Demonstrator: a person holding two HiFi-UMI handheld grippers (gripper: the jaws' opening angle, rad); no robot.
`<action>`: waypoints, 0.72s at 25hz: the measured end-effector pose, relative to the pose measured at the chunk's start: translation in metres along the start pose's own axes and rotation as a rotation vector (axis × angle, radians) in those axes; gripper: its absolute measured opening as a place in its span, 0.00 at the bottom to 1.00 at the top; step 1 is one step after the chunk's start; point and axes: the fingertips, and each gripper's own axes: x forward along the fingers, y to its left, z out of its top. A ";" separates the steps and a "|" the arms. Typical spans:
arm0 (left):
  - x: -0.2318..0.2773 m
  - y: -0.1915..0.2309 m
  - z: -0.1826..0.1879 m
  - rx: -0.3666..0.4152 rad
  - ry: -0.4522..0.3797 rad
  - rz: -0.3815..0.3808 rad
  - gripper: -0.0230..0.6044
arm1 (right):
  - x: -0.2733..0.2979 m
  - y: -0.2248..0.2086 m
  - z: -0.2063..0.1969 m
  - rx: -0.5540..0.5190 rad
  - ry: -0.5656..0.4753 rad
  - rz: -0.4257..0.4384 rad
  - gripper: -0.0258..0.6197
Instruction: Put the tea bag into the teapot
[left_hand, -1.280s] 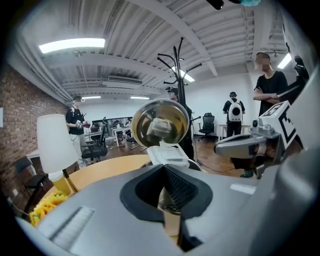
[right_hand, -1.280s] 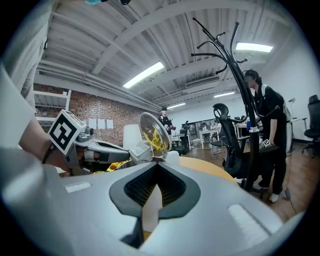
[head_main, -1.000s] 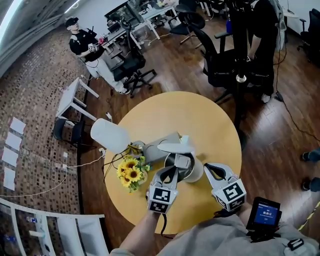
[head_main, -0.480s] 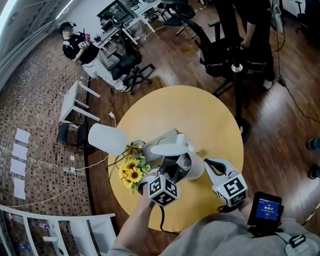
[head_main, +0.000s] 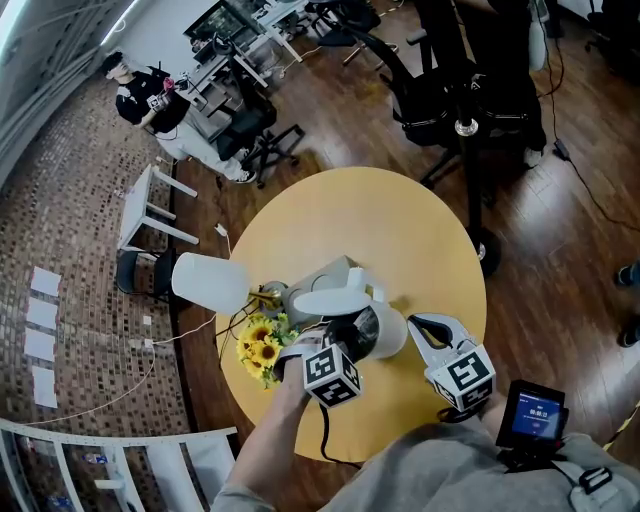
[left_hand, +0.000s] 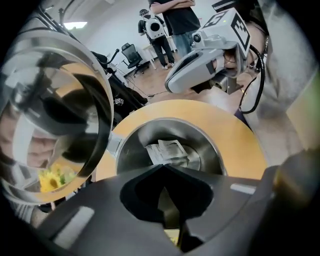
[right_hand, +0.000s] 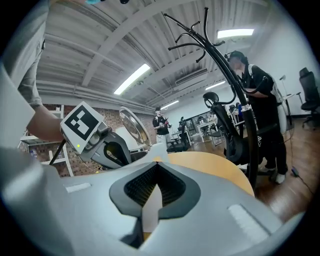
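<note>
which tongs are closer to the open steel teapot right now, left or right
Left. The left tongs hover directly over the mouth of the round stainless-steel teapot, looking down at the paper tea bag inside. The right tongs sit beside the pot, on its right.

A round yellow table (head_main: 400, 235) stands on a dark wooden plank floor (head_main: 560, 270). Its far half is bare, and everything on it sits along the near left side. A steel teapot (head_main: 385, 338) stands there with its lid swung up. Just behind it is a pale grey block (head_main: 325, 278) (what it is cannot be told). A bunch of sunflowers (head_main: 258, 352) lies at the left rim, and beside them a white cylinder (head_main: 208, 283) on its side juts out past the edge.
</note>
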 end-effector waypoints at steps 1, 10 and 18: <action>0.002 0.000 0.000 0.015 0.008 0.003 0.04 | 0.000 -0.001 0.000 0.002 0.001 -0.001 0.05; 0.005 -0.005 -0.005 0.099 0.040 0.001 0.05 | -0.001 0.004 -0.004 0.017 0.010 -0.006 0.05; 0.009 -0.003 -0.002 0.103 0.028 0.000 0.13 | 0.000 0.001 -0.003 0.017 0.013 -0.009 0.05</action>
